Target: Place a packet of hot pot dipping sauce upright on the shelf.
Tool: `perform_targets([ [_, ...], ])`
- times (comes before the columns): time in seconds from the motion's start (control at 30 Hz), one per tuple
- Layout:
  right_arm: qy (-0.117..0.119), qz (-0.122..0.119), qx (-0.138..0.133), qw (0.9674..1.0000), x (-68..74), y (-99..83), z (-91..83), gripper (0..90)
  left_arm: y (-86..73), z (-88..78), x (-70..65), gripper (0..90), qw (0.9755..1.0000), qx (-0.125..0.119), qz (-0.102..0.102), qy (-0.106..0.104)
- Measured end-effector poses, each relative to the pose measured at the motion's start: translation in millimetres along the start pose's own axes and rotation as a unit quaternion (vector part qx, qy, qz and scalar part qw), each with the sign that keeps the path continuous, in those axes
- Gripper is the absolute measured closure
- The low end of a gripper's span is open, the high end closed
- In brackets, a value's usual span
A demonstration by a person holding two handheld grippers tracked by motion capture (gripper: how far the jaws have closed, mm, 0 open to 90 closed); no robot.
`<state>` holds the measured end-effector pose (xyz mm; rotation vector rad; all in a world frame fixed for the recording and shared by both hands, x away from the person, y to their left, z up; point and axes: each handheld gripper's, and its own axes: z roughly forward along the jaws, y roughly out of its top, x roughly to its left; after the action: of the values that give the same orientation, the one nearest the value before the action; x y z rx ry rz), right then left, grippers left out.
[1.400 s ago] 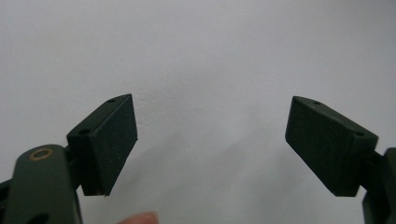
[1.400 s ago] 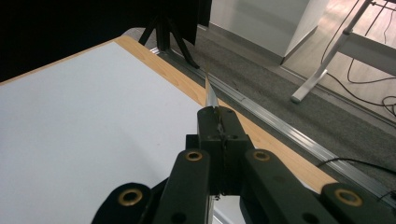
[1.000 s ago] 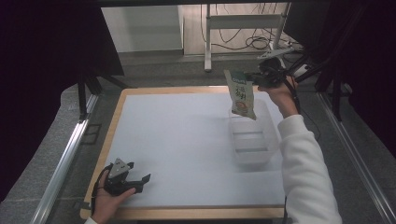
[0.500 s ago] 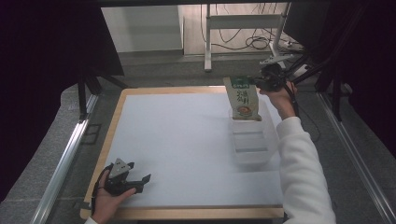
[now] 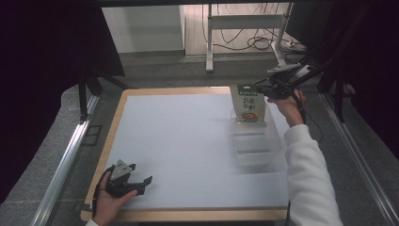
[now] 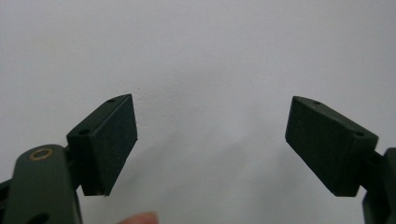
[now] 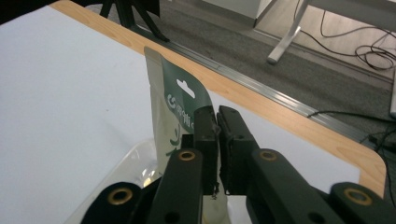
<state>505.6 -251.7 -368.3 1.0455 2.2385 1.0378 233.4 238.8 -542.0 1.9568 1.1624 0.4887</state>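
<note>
From the high view, I'm holding the green-and-white snack pouch [image 5: 250, 103] upright with my right gripper [image 5: 265, 89], clamped on its upper right edge, right of centre in the upper half of the frame. Its bottom is sitting at the far end of a clear plastic bin [image 5: 255, 141] on the white tabletop [image 5: 188, 141]. My guess: I'm lowering the pouch into the bin, so next I'm needing to ease it down and let go without tipping it. My left gripper [image 5: 136, 181] is resting in the lower left, jaws spread, holding nothing.

In the left gripper view, my two black pads [image 6: 108, 140] are standing wide apart over bare white surface, nothing between them.

In the right gripper view, my jaws are pinched tight on the pouch [image 7: 175, 112], its hang-hole showing above them in mid-frame. The wooden table edge [image 7: 289, 116] is running diagonally behind, then grey floor [image 7: 261, 56], cables [image 7: 359, 46] and a white desk leg [image 7: 287, 35] in the upper right.
</note>
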Motion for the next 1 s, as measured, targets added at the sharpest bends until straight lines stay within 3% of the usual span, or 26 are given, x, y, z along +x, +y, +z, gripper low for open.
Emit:
perform_targets([
  [0.13,0.000,0.008,0.001,1.0000,-0.1,-5.3,-2.4,65.7,0.1,0.4,-0.3,16.8,1.0000,0.000,0.001,0.001],
  [0.17,-0.006,0.009,-0.001,0.9999,1.4,-5.8,-3.4,60.8,0.1,0.5,-0.3,16.8,1.0000,0.000,0.001,0.001],
  [0.2,-0.024,0.004,-0.013,0.9996,6.6,-5.4,-5.9,49.9,0.1,0.4,-0.3,16.8,1.0000,0.000,0.001,0.001],
  [0.4,-0.033,0.007,-0.036,0.9988,22.1,-1.0,-13.7,36.8,0.1,0.0,-0.7,16.8,1.0000,-0.001,0.002,0.001],
  [0.63,0.016,0.023,-0.058,0.9979,43.9,-2.8,-24.3,32.7,-0.3,-0.9,-0.7,16.8,1.0000,-0.001,0.002,0.002],
  [0.77,0.046,0.021,-0.065,0.9966,60.7,-9.5,-28.8,31.5,-0.3,-1.4,-1.1,16.8,1.0000,-0.002,0.002,0.002],
  [0.87,0.068,0.011,-0.066,0.9954,79.6,-18.6,-33.2,30.4,-0.1,-1.2,-1.4,16.8,1.0000,-0.001,0.003,0.002],
  [0.9,0.079,0.003,-0.067,0.9946,92.5,-25.8,-36.9,29.9,-0.2,-1.2,-1.6,16.8,1.0000,-0.001,0.004,0.002],
  [0.93,0.079,0.003,-0.067,0.9946,92.5,-25.8,-36.9,29.9,-0.2,-1.3,-1.7,16.8,1.0000,-0.002,0.003,0.002],
  [1.0,0.100,0.002,-0.069,0.9926,105.5,-34.0,-39.5,29.6,-0.2,-1.1,-1.7,16.8,1.0000,-0.002,0.003,0.003],
])
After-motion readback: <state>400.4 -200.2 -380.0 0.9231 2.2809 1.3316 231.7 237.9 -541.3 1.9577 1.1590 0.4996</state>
